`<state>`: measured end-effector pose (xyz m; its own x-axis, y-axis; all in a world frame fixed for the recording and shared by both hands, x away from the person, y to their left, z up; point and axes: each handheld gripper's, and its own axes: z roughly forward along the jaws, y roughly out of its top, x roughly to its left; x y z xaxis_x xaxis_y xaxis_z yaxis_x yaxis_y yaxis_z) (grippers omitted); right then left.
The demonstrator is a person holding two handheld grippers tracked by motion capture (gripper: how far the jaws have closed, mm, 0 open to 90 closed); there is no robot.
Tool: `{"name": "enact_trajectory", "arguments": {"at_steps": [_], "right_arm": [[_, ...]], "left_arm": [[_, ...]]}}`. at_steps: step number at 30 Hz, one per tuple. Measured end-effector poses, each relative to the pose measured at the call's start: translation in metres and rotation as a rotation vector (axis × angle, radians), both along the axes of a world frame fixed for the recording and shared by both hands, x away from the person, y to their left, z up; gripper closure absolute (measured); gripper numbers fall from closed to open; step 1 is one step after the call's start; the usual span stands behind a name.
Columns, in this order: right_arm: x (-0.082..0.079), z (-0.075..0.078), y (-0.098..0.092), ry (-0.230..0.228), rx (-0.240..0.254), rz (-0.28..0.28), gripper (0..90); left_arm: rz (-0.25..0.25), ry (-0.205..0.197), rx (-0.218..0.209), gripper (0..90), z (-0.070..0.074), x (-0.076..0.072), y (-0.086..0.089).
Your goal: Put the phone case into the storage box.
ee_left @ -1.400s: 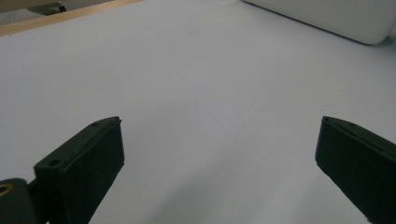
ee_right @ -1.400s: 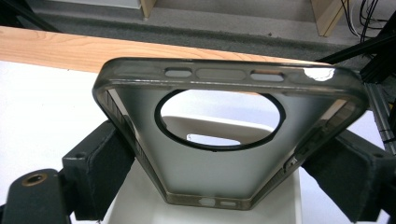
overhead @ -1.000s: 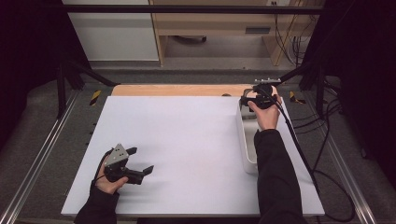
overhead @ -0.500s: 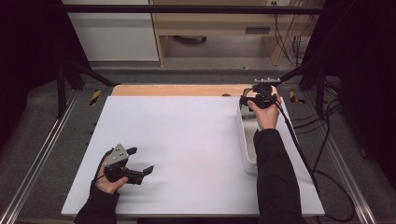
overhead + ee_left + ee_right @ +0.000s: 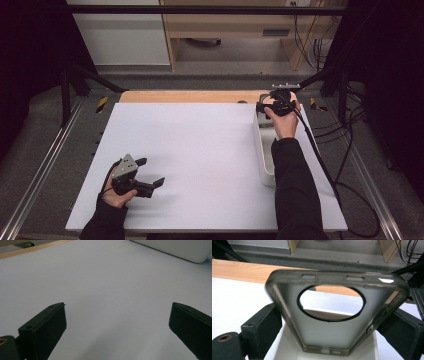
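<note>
Holding a phone case (image 5: 332,322), right gripper (image 5: 329,332) hangs over white tray (image 5: 263,150).

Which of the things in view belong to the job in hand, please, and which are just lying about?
In use:
- translucent phone case, clamped in the right hand-held gripper
- white tray, under that case

Just lying about:
- left hand-held gripper, open over bare white table
- cables right of the table
- wooden cabinet on the floor beyond
</note>
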<state>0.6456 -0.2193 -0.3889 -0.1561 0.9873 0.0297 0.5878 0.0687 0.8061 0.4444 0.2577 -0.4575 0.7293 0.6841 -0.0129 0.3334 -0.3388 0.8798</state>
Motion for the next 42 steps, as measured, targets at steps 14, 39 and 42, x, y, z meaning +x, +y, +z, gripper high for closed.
{"name": "enact_trajectory", "arguments": {"at_steps": [14, 39, 42], "right_arm": [[-0.002, 0.004, -0.002, -0.035, -0.013, -0.008, 3.5], [-0.023, 0.034, 0.000, -0.179, -0.004, 0.086, 2.2], [-0.028, 0.037, 0.001, -0.189, -0.002, 0.107, 2.1]], "left_arm": [[-0.003, -0.003, -0.001, 1.0, 0.000, 0.000, 0.000], [-0.003, -0.007, 0.001, 0.9, 0.001, -0.001, 0.000], [-0.002, -0.007, 0.001, 0.9, 0.001, -0.001, 0.000]]}}
